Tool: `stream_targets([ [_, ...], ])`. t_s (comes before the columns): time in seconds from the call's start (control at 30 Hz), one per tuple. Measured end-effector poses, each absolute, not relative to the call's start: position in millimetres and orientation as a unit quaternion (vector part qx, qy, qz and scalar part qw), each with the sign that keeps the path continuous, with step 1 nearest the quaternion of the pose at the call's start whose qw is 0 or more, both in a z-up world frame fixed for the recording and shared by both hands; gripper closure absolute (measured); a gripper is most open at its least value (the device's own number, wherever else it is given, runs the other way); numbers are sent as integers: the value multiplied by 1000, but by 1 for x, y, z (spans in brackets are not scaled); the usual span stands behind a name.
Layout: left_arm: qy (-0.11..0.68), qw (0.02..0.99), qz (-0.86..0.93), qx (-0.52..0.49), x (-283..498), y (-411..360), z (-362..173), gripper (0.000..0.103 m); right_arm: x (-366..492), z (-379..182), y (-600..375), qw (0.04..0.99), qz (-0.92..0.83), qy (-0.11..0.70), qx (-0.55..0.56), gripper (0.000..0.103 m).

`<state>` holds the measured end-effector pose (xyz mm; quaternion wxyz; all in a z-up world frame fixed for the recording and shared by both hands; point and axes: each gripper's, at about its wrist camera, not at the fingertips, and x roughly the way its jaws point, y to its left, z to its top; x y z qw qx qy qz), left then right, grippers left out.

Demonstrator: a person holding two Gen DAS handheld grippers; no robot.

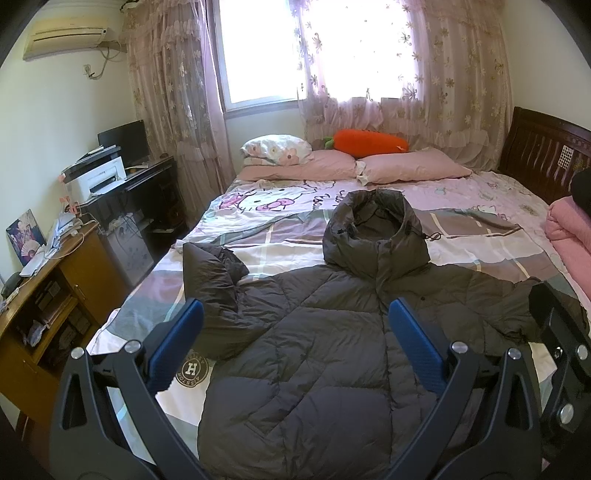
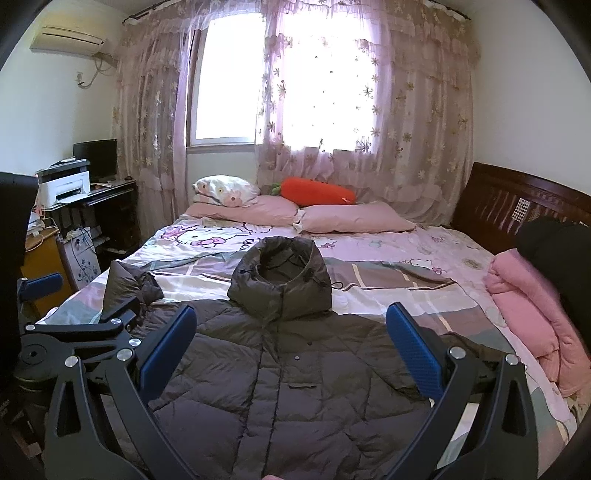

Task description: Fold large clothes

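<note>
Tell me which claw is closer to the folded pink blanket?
Right. The right claw hovers over the coat beside the pink blanket; the left claw is farther across the coat.

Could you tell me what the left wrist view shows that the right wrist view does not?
Only the left wrist view shows the wooden desk and the jacket's round H logo patch. Only the right wrist view shows the curtain rod. Both share the dark puffer jacket on the bed, the carrot plush, and both open grippers: left gripper, right gripper.
</note>
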<state>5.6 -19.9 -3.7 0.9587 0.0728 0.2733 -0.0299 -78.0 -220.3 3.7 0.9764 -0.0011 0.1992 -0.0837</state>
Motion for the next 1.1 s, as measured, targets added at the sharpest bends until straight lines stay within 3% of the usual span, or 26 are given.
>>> stream_targets([
  [1.1, 276, 958, -34, 70, 1, -12, -3, 2, -76, -1, -224, 974, -91, 208, 1, 1],
])
